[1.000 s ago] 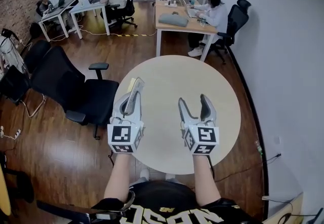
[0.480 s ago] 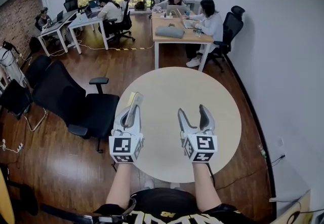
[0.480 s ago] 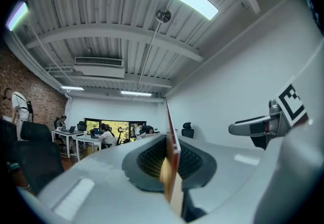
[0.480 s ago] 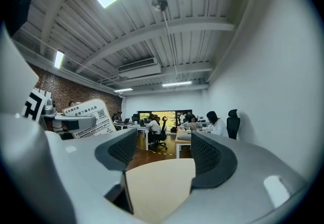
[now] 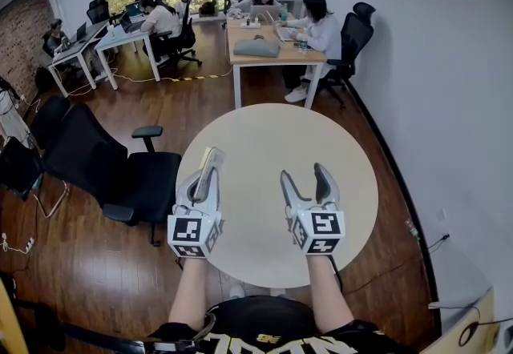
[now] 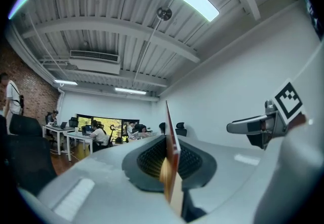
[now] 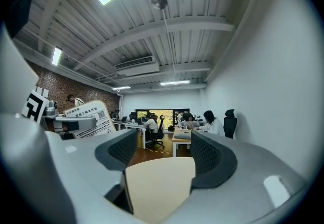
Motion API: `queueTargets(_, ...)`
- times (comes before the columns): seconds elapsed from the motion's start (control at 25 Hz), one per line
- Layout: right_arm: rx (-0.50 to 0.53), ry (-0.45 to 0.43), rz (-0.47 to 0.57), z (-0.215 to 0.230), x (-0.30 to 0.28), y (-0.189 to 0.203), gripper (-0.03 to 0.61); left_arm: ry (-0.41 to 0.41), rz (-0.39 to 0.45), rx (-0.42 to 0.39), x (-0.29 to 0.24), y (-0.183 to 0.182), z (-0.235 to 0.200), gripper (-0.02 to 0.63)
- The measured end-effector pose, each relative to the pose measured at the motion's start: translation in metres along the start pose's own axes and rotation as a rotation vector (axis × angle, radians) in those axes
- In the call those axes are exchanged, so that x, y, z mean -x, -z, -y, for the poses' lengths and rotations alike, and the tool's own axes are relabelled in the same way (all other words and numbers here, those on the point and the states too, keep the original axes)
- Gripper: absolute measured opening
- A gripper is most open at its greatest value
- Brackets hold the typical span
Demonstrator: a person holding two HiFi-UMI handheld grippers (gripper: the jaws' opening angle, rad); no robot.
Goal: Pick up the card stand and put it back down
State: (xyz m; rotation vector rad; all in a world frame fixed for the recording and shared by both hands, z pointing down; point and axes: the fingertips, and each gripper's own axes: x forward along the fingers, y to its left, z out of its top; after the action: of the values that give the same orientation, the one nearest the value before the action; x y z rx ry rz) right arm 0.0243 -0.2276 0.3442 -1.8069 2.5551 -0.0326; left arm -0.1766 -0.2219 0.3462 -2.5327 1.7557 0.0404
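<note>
The card stand (image 5: 212, 157) is a thin upright card held above the left side of the round beige table (image 5: 272, 128). My left gripper (image 5: 205, 178) is shut on it. In the left gripper view the card stand (image 6: 170, 157) shows edge-on, pinched between the dark pads. My right gripper (image 5: 308, 176) hovers over the table to the right, open, with nothing between its fingers. In the right gripper view only the table (image 7: 159, 187) shows in the gap of my right gripper (image 7: 159, 154), and the card stand's printed face (image 7: 91, 116) is at the left.
Black office chairs (image 5: 120, 160) stand close to the table's left edge. Desks with seated people (image 5: 272, 48) fill the back of the room. A white wall (image 5: 449, 104) runs along the right. The floor is dark wood.
The head view has shifted slightly. Both grippers keep nearly the same places, and the card stand stays in the left gripper.
</note>
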Motion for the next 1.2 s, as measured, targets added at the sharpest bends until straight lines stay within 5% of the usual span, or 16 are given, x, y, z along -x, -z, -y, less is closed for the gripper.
queueTargets(0.48,0.003,-0.003,0.000,-0.002,-0.001,0.004,0.333,0.073,0.001,0.018,-0.007,0.001,0.002,0.018)
queueTargets(0.76,-0.007,0.048,-0.006,0.034,0.007,0.000,0.334,0.123,-0.022,0.016,-0.037,-0.003,0.019,0.018)
queueTargets(1.2,-0.030,0.196,-0.018,0.096,0.053,0.009,0.334,0.419,-0.093,-0.116,-0.106,-0.003,0.089,0.018)
